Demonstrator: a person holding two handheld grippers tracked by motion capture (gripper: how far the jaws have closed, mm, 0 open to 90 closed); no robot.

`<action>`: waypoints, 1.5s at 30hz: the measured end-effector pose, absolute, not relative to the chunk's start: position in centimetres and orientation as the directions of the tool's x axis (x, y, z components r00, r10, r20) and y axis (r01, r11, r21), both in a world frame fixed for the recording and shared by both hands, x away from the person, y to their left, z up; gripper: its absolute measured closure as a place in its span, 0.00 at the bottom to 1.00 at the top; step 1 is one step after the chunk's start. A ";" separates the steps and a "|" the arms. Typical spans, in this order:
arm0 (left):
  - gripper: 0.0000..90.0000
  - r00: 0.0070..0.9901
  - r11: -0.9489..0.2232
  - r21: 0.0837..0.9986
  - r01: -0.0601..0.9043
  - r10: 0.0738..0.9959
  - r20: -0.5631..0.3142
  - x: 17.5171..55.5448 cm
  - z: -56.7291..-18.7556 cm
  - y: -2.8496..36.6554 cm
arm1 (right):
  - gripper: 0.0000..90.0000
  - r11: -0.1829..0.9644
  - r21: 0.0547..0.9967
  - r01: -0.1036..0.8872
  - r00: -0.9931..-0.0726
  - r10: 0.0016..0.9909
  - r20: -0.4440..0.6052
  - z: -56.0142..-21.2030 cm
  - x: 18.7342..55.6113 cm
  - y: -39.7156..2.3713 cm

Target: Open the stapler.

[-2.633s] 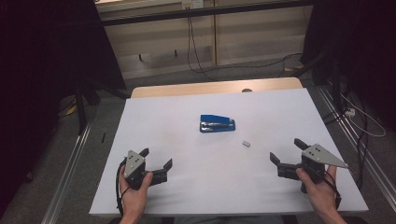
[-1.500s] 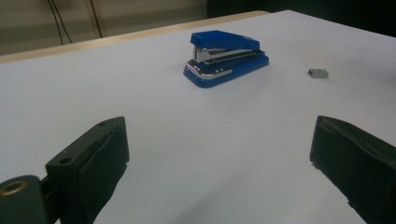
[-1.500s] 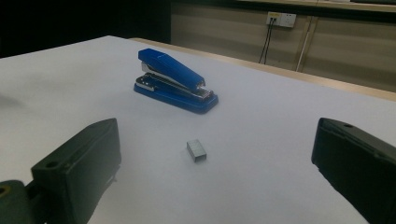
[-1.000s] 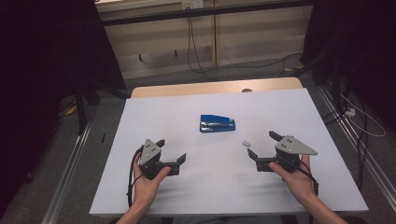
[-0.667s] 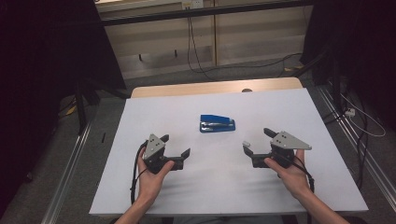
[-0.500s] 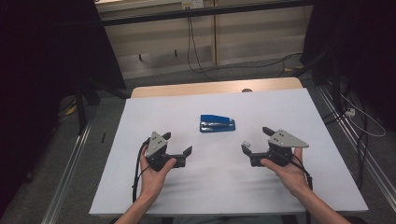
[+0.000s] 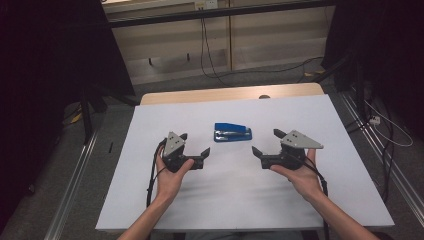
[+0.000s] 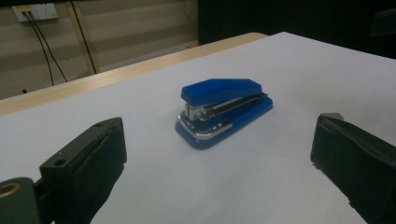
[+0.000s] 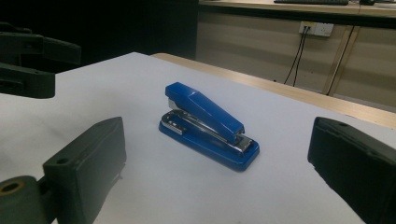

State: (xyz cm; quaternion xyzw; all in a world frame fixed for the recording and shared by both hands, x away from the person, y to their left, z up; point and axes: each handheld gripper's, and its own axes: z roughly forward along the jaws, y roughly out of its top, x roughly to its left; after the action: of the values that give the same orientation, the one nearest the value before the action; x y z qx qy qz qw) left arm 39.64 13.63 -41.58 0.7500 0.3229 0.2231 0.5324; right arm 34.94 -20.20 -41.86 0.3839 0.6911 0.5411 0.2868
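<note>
- Fingers point(image 8: 88, 158) of the left gripper point(image 7: 196, 150) spread wide, nothing between them; same for the right gripper point(image 7: 264, 142), pads parted and empty.
- Table point(image 7: 300, 200), covered in white, takes up most of the high view; bare wood strip along the far edge.
- Left gripper sits near-left of centre, right gripper near-right, both low over the cover and aimed inward at the middle.
- Stapler point(image 7: 233, 133) lies flat just far of centre, between the two grippers and apart from both; long axis runs left to right.
- Stapler looks like a blue plastic shell over a metal track, so likely stiff, compact, with moderate heft for its size; not fragile.
- Plastic looks smooth and a bit glossy, probably slick under hard pads; the sloped top could let a grip slide toward the low end.
- Top arm is hinged, so squeezing top to bottom would likely press it down or fire a staple.
- Best hold, in my judgement: across the two long flat sides of the base, near the middle.
- Stapler mouth point(image 8: 201, 114) shows bare metal; avoid pinching there.
</note>
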 end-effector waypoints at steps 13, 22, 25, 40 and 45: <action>0.05 0.684 -0.187 0.957 0.222 0.729 -0.016 41.9 -40.3 12.9 | 0.05 0.102 0.966 0.236 -0.540 0.841 0.043 -41.9 36.8 -19.2; 0.03 0.679 -0.230 0.943 0.241 0.734 0.006 44.2 -41.0 12.8 | 0.06 0.099 0.966 0.241 -0.540 0.840 0.048 -41.7 38.8 -18.5; 0.03 0.681 -0.224 0.943 0.245 0.732 -0.003 45.0 -41.1 12.6 | 0.06 0.096 0.965 0.242 -0.537 0.842 0.051 -41.5 39.4 -18.3; 0.04 0.645 -0.211 0.944 0.252 0.764 -0.002 48.1 -39.9 11.7 | 0.18 0.092 0.973 0.213 -0.577 0.816 0.050 -41.4 42.8 -16.2; 0.05 0.656 -0.213 0.940 0.265 0.755 -0.014 48.5 -40.6 10.9 | 0.26 0.080 0.967 0.243 -0.580 0.811 0.079 -42.0 43.6 -15.7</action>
State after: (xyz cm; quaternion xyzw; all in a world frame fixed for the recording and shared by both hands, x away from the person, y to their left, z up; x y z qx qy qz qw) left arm 48.46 10.94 -40.64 0.7431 0.3431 0.2330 0.5251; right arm 43.56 -15.66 -42.05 0.3818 0.6898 0.5606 0.2530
